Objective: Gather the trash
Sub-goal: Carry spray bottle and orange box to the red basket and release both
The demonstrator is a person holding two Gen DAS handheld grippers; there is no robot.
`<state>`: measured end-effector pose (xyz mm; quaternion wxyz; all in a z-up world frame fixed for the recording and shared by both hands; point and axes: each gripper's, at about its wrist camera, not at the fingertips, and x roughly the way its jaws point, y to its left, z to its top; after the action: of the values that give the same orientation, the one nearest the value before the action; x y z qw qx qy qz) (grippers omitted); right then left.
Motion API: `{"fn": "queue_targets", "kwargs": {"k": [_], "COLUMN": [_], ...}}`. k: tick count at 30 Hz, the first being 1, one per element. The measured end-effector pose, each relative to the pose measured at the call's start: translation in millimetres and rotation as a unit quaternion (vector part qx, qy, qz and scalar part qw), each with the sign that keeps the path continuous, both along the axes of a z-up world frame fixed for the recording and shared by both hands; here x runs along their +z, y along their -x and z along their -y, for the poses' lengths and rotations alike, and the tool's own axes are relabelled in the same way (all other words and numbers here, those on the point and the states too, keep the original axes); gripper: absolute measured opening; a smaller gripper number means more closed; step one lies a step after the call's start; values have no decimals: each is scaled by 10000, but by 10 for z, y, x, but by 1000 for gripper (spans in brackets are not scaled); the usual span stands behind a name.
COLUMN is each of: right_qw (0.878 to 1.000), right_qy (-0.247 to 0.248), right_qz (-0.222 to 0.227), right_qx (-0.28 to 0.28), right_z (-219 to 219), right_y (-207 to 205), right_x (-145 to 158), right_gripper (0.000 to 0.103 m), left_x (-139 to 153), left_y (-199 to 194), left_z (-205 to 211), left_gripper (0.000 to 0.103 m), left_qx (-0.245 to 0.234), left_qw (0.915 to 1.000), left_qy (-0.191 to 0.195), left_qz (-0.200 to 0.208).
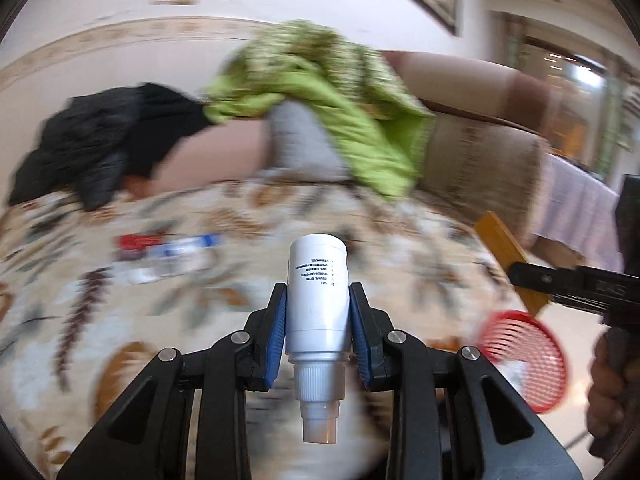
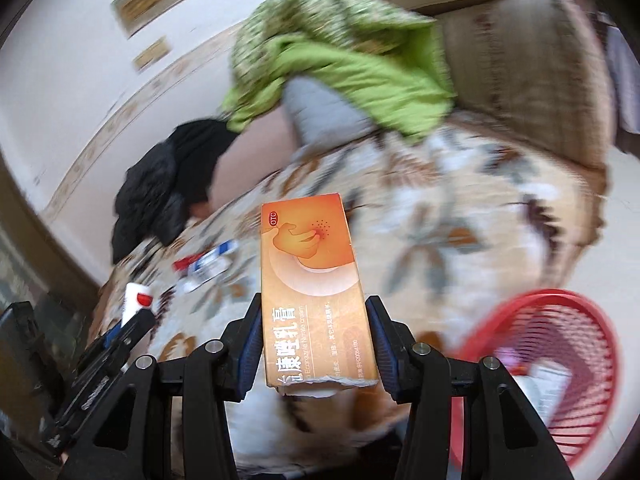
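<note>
Left tongs (image 1: pixel 318 312): we see them clenched on a white plastic bottle (image 1: pixel 318 292), blue pads against its sides, ribbed cap end toward the camera at lower centre.
Right tongs (image 2: pixel 312 340): we see them grasping an orange cardboard medicine box (image 2: pixel 312 280), which reaches up to the frame's centre, its torn end nearest the lens.
Bin: we find a red plastic mesh basket (image 2: pixel 560 360) at lower right of the right view, holding pale scraps too blurred to name.
Surface: a floral-patterned bed cover (image 1: pixel 240 300) fills the middle, with blurred red, white and blue packets (image 1: pixel 168 256) left of centre.
Background: a green cloth (image 1: pixel 320 92) and a black garment (image 1: pixel 100 140) lie heaped above.
</note>
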<state>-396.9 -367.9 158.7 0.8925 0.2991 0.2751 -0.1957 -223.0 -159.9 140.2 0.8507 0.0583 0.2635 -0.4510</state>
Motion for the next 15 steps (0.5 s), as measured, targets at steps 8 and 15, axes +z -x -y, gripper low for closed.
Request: {"fn": "queue_targets", "kwargs": {"k": [8, 15], "right_qw": [9935, 9837], "right_qy": [-338, -861], "right_qz": [-248, -281], "right_qx": [-1055, -1552], "right_z": [714, 1098], "right_y": [1042, 1480], "right_x": [-206, -536], "right_gripper": [53, 55], "left_x": [42, -261], "left_y": [833, 1273], "left_z": [1109, 1949], "left_gripper": [29, 29], "left_qx": [-1868, -2571], "left_qw": [9791, 9529], "left_qy": [-219, -751], "left_qz": [-776, -1419]}}
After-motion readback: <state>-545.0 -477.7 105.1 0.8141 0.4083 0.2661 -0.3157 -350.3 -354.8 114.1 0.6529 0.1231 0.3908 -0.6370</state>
